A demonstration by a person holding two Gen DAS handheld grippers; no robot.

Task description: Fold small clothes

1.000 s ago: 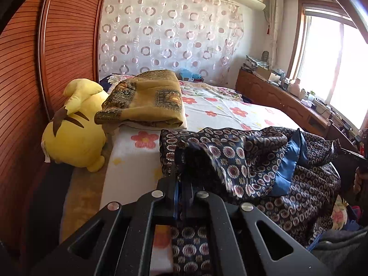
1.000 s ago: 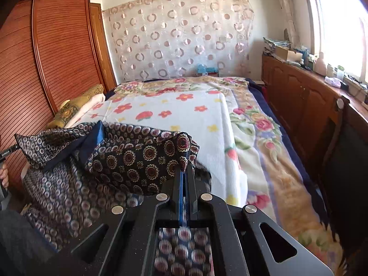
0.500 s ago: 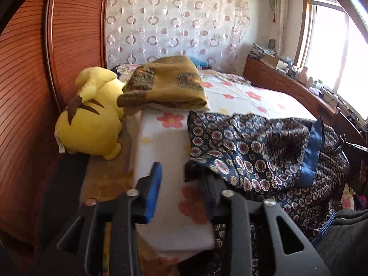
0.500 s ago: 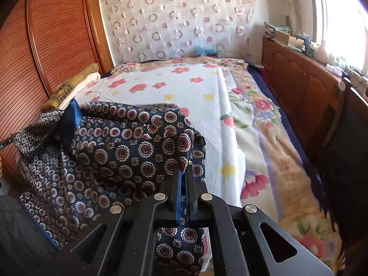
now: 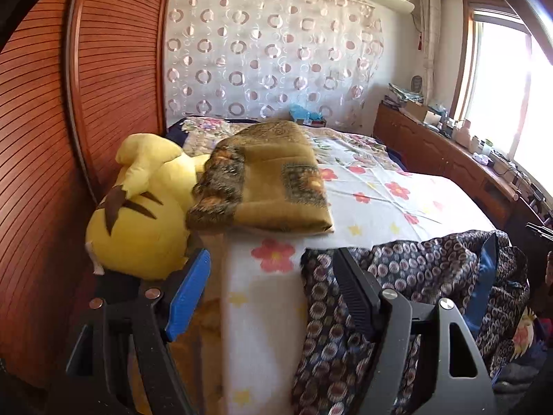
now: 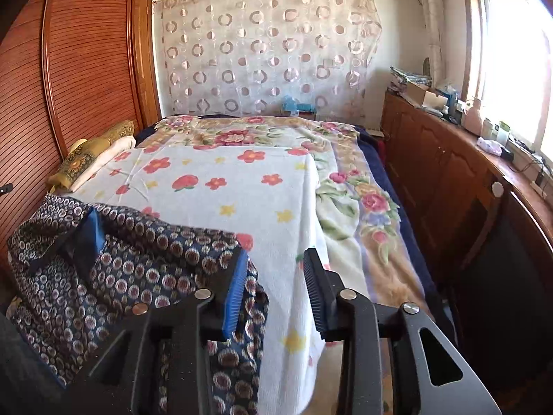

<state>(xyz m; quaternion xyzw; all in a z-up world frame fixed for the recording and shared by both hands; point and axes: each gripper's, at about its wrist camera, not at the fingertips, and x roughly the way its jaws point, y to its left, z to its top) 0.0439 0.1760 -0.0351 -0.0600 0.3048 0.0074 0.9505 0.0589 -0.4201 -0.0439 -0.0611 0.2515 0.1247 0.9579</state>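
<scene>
I just let go: both grippers, left [image 5: 273, 297] and right [image 6: 274, 290], are opening, fingers empty, and the dark patterned cloth [image 6: 138, 263] lies dropped on the bed [image 6: 262, 186], ready for folding.

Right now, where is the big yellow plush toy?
In the left wrist view, the big yellow plush toy lies at the bed's left edge against the slatted wooden wardrobe, touching the folded olive-brown blanket to its right.

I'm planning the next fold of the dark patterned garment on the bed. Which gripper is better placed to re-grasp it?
Probably the right gripper: its opening jaws sit right at the patterned garment edge, folds beside its blue finger. The left gripper, also opening, mostly frames bare flowered sheet.
</scene>
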